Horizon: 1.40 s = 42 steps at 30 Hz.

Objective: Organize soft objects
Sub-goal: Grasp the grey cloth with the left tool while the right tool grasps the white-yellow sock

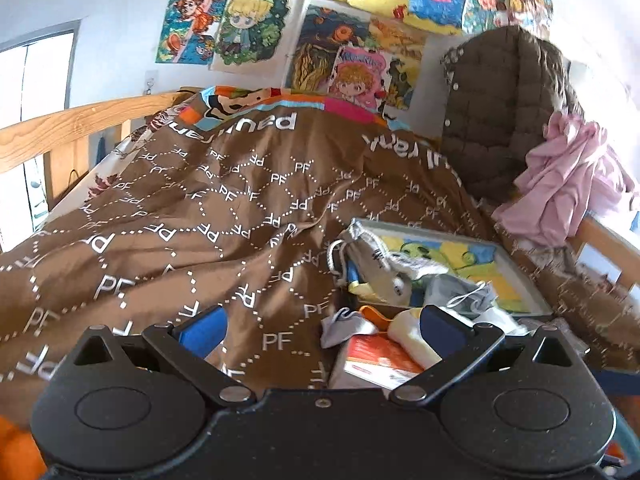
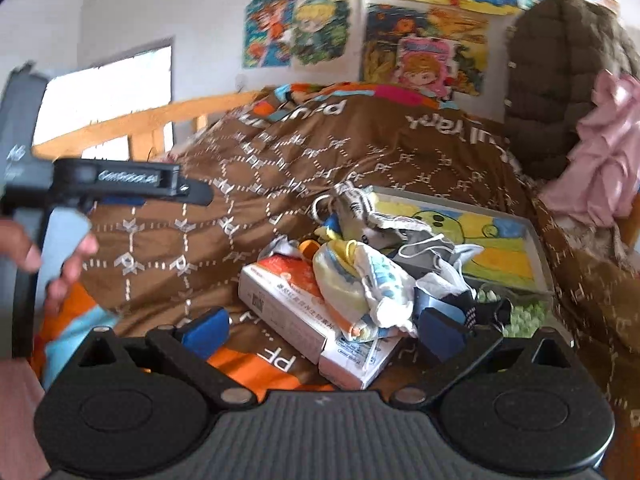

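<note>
A heap of soft things lies on the brown PF-patterned blanket (image 1: pixel 192 216): a grey drawstring pouch (image 1: pixel 368 252), a yellow-and-white cloth (image 2: pixel 352 284), grey and white socks (image 2: pixel 432 252) and a dark sock (image 2: pixel 476 312). They rest partly on two orange-and-white boxes (image 2: pixel 288 300) and on a grey-framed cartoon picture (image 2: pixel 500 248). My left gripper (image 1: pixel 322 328) is open just short of the heap, its right pad beside a cream cloth (image 1: pixel 412 336). My right gripper (image 2: pixel 324 330) is open, with the boxes and the yellow cloth between its fingers but untouched. The left gripper (image 2: pixel 120 188) also shows at the left, held by a hand (image 2: pixel 60 264).
A wooden bed rail (image 1: pixel 60 128) runs along the left. A brown quilted jacket (image 1: pixel 500 112) and a pink garment (image 1: pixel 568 176) hang at the right. Cartoon posters (image 1: pixel 320 32) cover the wall behind. The blanket spreads wide to the left of the heap.
</note>
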Each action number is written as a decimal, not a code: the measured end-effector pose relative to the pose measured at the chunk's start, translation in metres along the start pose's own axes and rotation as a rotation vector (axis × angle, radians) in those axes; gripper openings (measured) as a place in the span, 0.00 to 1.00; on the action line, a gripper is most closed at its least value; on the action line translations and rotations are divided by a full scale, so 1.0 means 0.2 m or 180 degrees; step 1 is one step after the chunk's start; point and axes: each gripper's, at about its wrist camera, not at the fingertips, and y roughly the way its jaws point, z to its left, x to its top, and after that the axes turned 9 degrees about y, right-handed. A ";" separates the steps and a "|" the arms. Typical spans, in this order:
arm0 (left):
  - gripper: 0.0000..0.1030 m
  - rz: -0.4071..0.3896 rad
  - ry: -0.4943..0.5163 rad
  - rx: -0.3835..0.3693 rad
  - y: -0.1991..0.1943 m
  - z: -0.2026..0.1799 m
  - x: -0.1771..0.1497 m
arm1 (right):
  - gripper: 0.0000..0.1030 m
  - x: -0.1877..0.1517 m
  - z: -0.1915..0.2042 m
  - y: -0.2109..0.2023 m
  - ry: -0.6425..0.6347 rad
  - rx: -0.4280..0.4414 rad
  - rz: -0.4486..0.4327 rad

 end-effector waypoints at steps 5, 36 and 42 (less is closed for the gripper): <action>0.99 0.0129 0.0081 -0.0007 0.13 0.04 0.02 | 1.00 0.00 0.03 0.07 -0.0451 -0.0048 -0.0056; 0.81 0.0499 -0.0266 -0.0798 0.81 0.06 -0.07 | 0.97 0.05 -0.06 0.64 -0.0635 -0.0348 -0.0050; 0.61 0.0654 -0.0545 -0.0948 0.89 0.12 -0.12 | 0.91 0.06 -0.03 0.69 -0.0660 -0.0297 -0.0002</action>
